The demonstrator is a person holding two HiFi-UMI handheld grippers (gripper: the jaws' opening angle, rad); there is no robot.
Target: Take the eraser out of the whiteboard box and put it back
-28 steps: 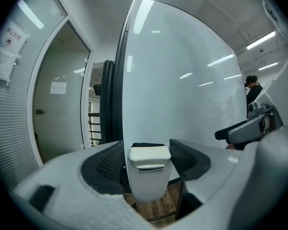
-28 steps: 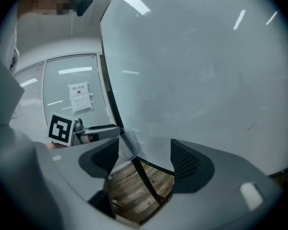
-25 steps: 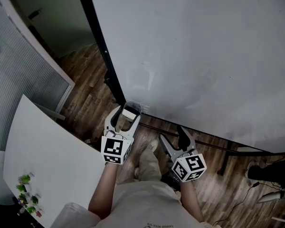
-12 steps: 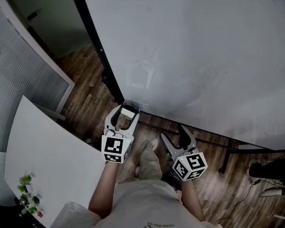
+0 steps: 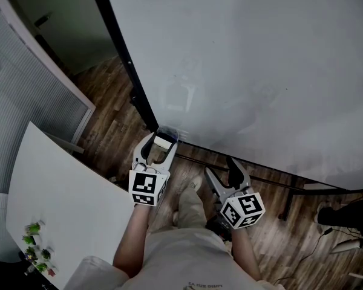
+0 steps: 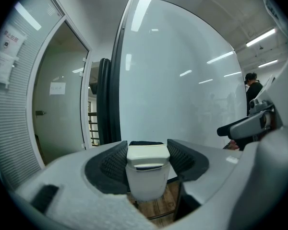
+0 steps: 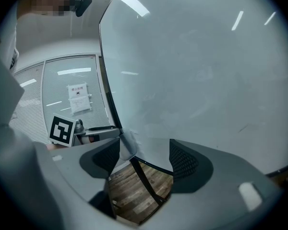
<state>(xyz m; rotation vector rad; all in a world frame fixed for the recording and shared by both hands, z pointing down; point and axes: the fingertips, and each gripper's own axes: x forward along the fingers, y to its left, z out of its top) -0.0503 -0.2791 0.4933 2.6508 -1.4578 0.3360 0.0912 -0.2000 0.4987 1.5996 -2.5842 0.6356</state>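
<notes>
Jaws just closed a little: left hand-held gripper (image 5: 162,142) clamps the cream-white blocky eraser (image 6: 147,169), right hand-held gripper (image 7: 144,159) wide, empty

Head camera: on the person's head, looking steeply down. It stands well back, taking in the whiteboard (image 5: 248,71) at upper right, the wood floor (image 5: 109,119) and both forearms at the bottom edge.
Left gripper camera: rides the left gripper (image 5: 160,145) and faces roughly level along its jaws toward the whiteboard's lower left corner. It is very near, and the eraser (image 6: 146,169) looms at lower centre.
Right gripper camera: rides the right gripper (image 5: 221,169) and faces the whiteboard's bottom edge, close in.
Shared, all three: the whiteboard and its black left edge (image 5: 124,65).
Shared, gripper cameras: each catches the other gripper at its frame's side.
</notes>
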